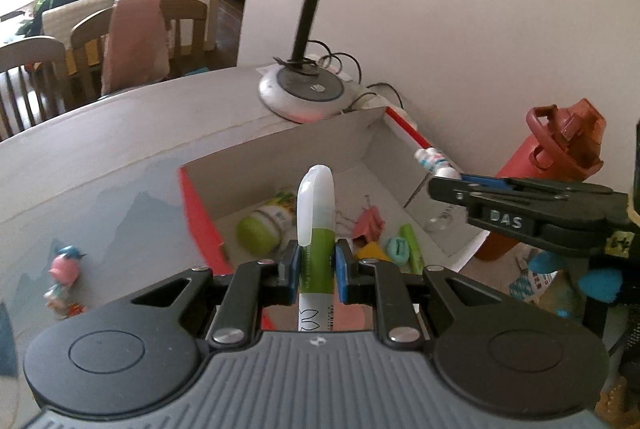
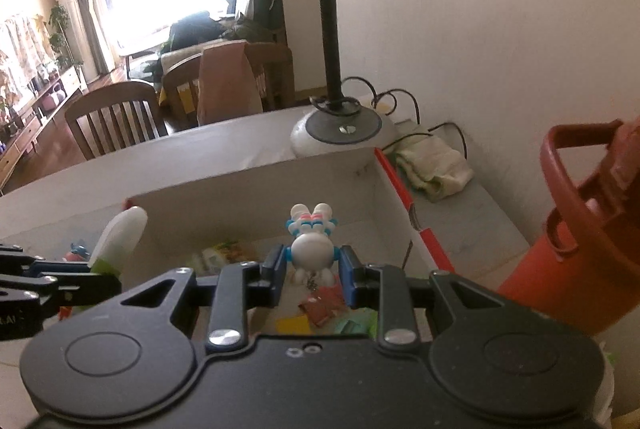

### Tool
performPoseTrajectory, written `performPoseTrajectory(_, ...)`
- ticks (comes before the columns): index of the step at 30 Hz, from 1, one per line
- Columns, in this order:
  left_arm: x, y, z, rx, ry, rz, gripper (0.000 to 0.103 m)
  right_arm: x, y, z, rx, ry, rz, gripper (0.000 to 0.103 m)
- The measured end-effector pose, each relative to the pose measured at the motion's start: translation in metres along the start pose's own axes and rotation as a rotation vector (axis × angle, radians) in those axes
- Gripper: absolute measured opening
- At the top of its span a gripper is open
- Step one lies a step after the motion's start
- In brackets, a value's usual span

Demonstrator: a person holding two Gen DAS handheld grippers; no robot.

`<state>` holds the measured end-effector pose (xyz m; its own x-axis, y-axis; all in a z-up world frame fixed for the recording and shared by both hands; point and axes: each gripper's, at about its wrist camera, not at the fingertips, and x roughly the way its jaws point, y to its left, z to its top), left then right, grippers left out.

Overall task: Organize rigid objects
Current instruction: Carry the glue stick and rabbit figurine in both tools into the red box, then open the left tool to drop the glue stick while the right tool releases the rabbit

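Note:
My left gripper point(image 1: 316, 267) is shut on a green and white highlighter pen point(image 1: 315, 221), held upright over the open red-edged cardboard box point(image 1: 280, 145). My right gripper point(image 2: 312, 271) is shut on a small white, blue and pink toy figure point(image 2: 311, 243), held over the same box point(image 2: 248, 189). In the left wrist view the right gripper point(image 1: 452, 179) enters from the right, with the toy point(image 1: 434, 159) at its tip above the box's right wall. In the right wrist view the pen point(image 2: 120, 241) shows at the left. The box holds several small items, among them a green-capped jar point(image 1: 262, 229).
A desk lamp point(image 1: 304, 93) stands behind the box with tangled cords. A red water bottle point(image 1: 556, 149) stands to the right of the box. A small pink and blue figure point(image 1: 64, 269) lies on the table at the left. A folded cloth point(image 2: 432, 165) lies by the wall. Wooden chairs point(image 1: 36, 77) stand beyond the table.

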<state>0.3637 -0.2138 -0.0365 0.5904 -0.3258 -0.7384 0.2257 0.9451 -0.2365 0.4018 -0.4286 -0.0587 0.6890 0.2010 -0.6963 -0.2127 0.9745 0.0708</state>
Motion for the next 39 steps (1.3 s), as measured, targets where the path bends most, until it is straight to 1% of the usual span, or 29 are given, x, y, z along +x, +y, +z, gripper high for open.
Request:
performPoseTrajectory(5, 0.034, -0.015, 0.010, 0.014, 0.032, -0.002, 0.017, 0.022, -0.007, -0.003, -0.017, 0.033, 0.003, 0.027)
performPoseTrajectory(8, 0.054, -0.022, 0.013, 0.031, 0.055, 0.004, 0.017, 0.036, -0.007, -0.008, -0.044, 0.074, 0.017, 0.027)
performPoseTrajectory(12, 0.080, -0.023, 0.007, 0.034, 0.119, 0.012, 0.017, 0.052, -0.004, -0.018, -0.086, 0.131, 0.025, 0.027)
performPoseTrajectory(16, 0.101, -0.022, 0.000, 0.036, 0.159, 0.024, 0.017, 0.059, -0.003, -0.027, -0.115, 0.166, 0.035, 0.027)
performPoseTrajectory(19, 0.107, -0.020, -0.004, 0.032, 0.185, 0.025, 0.017, 0.061, -0.002, -0.032, -0.139, 0.181, 0.037, 0.027)
performPoseTrajectory(25, 0.117, -0.017, -0.007, 0.012, 0.210, 0.023, 0.017, 0.066, -0.001, -0.035, -0.150, 0.201, 0.040, 0.028)
performPoseTrajectory(30, 0.120, -0.019, -0.008, 0.027, 0.226, 0.025, 0.018, 0.071, -0.002, -0.037, -0.138, 0.220, 0.043, 0.030)
performPoseTrajectory(34, 0.123, -0.018, -0.013, 0.038, 0.251, 0.022, 0.020, 0.066, -0.001, -0.038, -0.145, 0.219, 0.046, 0.033)
performPoseTrajectory(37, 0.125, -0.018, -0.014, 0.043, 0.263, 0.025, 0.020, 0.060, -0.001, -0.039, -0.141, 0.211, 0.050, 0.037)
performPoseTrajectory(39, 0.123, -0.019, -0.015, 0.048, 0.265, 0.022, 0.020, 0.054, 0.000, -0.037, -0.135, 0.200, 0.047, 0.043)
